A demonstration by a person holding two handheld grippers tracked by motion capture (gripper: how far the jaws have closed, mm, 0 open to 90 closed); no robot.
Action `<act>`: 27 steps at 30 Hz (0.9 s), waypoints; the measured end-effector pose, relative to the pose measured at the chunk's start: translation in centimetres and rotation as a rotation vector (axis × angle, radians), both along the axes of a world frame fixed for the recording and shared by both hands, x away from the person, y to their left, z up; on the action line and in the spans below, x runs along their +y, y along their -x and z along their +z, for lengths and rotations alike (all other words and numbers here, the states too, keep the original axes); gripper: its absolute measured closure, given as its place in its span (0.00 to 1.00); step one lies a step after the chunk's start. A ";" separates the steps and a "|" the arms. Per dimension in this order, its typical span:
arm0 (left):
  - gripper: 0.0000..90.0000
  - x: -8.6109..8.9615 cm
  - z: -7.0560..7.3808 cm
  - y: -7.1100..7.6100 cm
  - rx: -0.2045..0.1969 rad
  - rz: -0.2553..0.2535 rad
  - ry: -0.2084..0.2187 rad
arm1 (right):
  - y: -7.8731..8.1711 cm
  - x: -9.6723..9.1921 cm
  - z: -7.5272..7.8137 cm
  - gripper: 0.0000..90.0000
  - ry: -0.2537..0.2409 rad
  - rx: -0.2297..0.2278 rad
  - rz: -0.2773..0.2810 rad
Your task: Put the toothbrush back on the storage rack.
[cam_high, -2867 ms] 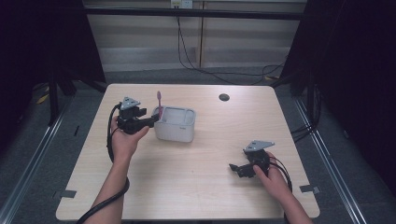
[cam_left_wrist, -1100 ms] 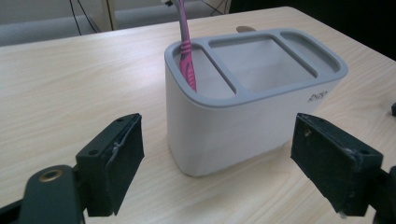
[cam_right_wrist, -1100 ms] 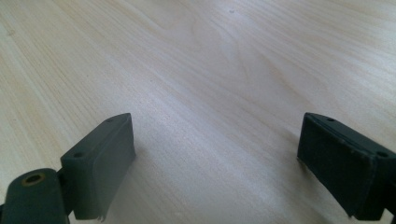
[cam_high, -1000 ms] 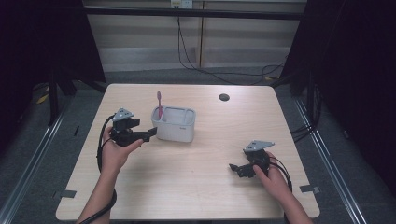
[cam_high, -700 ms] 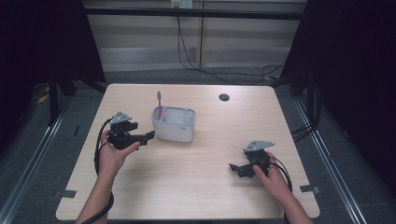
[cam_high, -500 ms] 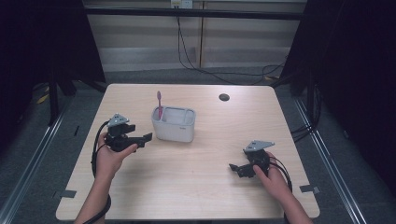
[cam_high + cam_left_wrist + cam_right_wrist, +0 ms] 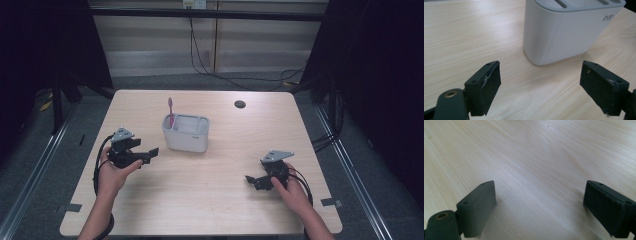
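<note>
A white holder (image 7: 186, 133) stands left of the table's middle, with a pink toothbrush (image 7: 170, 111) upright in its left end. My left gripper (image 7: 151, 153) is held a short way to the holder's near left, open, its jaws pointing toward it with nothing between them. In the left gripper view the holder (image 7: 564, 32) rises just beyond the wide-apart jaws of the left gripper (image 7: 541, 72). My right gripper (image 7: 254, 180) rests low at the near right of the table, open. In the right gripper view the right gripper (image 7: 539, 197) has bare wood between its jaws.
A dark round grommet (image 7: 240, 104) sits in the wooden table (image 7: 210, 205) near its far edge. Cables hang on the wall behind. Black frames and dark floor flank the table on both sides.
My left gripper has drawn back from the holder, moving left and toward the person. The toothbrush stays standing in the holder. The right gripper has not moved.
</note>
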State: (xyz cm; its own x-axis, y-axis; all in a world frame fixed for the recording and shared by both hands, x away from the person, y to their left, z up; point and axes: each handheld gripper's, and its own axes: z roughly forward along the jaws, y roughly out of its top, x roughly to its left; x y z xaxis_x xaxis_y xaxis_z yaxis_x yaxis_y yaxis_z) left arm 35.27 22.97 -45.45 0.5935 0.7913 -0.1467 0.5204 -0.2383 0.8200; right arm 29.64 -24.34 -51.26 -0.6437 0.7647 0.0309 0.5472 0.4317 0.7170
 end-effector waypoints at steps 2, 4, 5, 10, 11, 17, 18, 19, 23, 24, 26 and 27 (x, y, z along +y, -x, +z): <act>0.19 0.1 -0.3 0.1 0.004 0.004 0.001 | 0.0 0.0 0.0 0.12 0.000 0.000 0.000; 0.19 0.4 -0.5 0.1 0.008 0.000 -0.010 | 0.0 0.0 0.0 0.12 0.000 0.000 0.000; 0.19 0.4 -0.7 0.2 0.011 0.005 -0.002 | 0.0 0.0 0.0 0.12 0.000 0.000 0.000; 0.19 0.7 -1.1 0.3 0.014 0.010 -0.008 | 0.0 0.0 0.0 0.12 0.000 0.000 0.000; 0.19 0.8 -1.3 0.3 0.013 0.009 -0.013 | 0.0 0.0 0.0 0.12 0.000 0.000 0.000; 0.19 1.0 -1.6 0.7 0.011 0.005 -0.024 | 0.0 0.0 0.0 0.12 0.000 0.000 0.000; 0.19 1.0 -1.7 0.7 0.009 0.003 -0.023 | 0.0 0.0 0.0 0.12 0.000 0.000 0.000; 0.19 1.1 -1.7 0.8 0.005 0.004 -0.027 | 0.0 0.0 0.0 0.12 0.000 0.000 0.000; 0.20 1.5 -1.9 0.9 0.007 0.005 -0.041 | 0.0 0.0 0.0 0.12 0.000 0.000 0.000; 0.20 1.6 -2.0 1.0 0.012 0.003 -0.039 | 0.0 0.0 0.0 0.12 0.000 0.000 0.000; 0.20 1.7 -2.2 1.0 0.016 0.003 -0.044 | 0.0 0.0 0.0 0.12 0.000 0.000 0.000; 0.20 1.8 -2.3 1.1 0.023 0.000 -0.048 | 0.0 0.0 0.0 0.12 0.000 0.000 0.000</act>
